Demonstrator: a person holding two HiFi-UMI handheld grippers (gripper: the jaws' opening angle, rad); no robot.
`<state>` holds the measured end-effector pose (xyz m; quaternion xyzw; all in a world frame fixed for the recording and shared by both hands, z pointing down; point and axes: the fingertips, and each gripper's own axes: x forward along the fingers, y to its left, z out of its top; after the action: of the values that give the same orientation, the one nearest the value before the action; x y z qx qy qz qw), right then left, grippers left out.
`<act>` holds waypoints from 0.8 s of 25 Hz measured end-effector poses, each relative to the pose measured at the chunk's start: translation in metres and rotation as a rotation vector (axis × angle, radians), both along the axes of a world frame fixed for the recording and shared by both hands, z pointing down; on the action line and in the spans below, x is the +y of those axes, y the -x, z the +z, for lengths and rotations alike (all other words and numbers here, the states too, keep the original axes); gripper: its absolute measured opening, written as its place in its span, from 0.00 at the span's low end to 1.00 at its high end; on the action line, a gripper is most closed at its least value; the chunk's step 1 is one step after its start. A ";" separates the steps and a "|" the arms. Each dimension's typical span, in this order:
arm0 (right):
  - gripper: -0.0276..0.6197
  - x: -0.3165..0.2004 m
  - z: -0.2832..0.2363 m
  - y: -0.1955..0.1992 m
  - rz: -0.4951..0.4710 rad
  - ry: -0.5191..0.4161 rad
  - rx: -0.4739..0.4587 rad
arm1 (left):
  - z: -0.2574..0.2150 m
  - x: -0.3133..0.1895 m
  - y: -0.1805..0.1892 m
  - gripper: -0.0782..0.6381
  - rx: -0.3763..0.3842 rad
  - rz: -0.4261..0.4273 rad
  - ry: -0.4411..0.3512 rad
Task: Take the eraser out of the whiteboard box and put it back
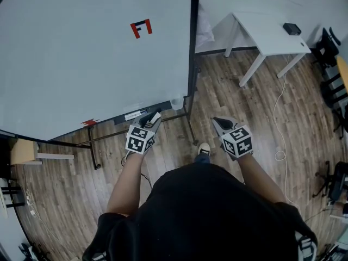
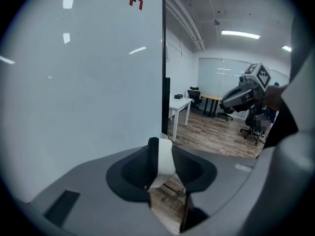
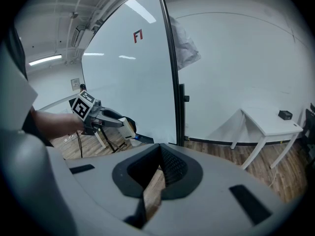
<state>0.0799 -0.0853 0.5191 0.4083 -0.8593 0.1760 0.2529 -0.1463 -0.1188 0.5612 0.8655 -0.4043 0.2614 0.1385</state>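
Currently standing on wood floor [image 1: 228, 91]: whiteboard [image 1: 81, 53] in dark frame, red mark [image 1: 141, 28] sitting high on it. White table [image 1: 266, 37] standing right of whiteboard, against wall; white cable [image 1: 278, 113] trailing over floor near it. Clear whiteboard box [image 1: 176, 103] hanging at whiteboard's lower right corner. Left gripper [image 1: 153, 118] pinching eraser [image 2: 165, 161] by whiteboard's bottom edge, near box, outside it. Right gripper [image 1: 218, 123] hovering right of whiteboard, fingers pressing together, carrying nothing. Bare floor stretching from whiteboard's right edge toward table.

Wood-plank floor [image 1: 228, 99] runs to a white wall [image 3: 236, 58]. A white table [image 1: 269, 37] stands beside it; strip lights [image 2: 240, 34] glow on the ceiling.
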 end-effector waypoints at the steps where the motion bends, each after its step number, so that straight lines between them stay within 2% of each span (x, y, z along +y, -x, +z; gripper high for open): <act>1: 0.03 0.000 0.000 0.000 -0.001 0.000 0.000 | -0.001 0.000 0.000 0.32 0.000 0.000 -0.001; 20: 0.03 -0.015 0.003 -0.001 -0.012 0.013 -0.005 | -0.009 -0.019 -0.011 0.32 0.005 0.003 -0.010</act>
<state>0.0807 -0.1001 0.5221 0.4008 -0.8613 0.1812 0.2544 -0.1357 -0.1379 0.5524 0.8674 -0.4041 0.2572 0.1346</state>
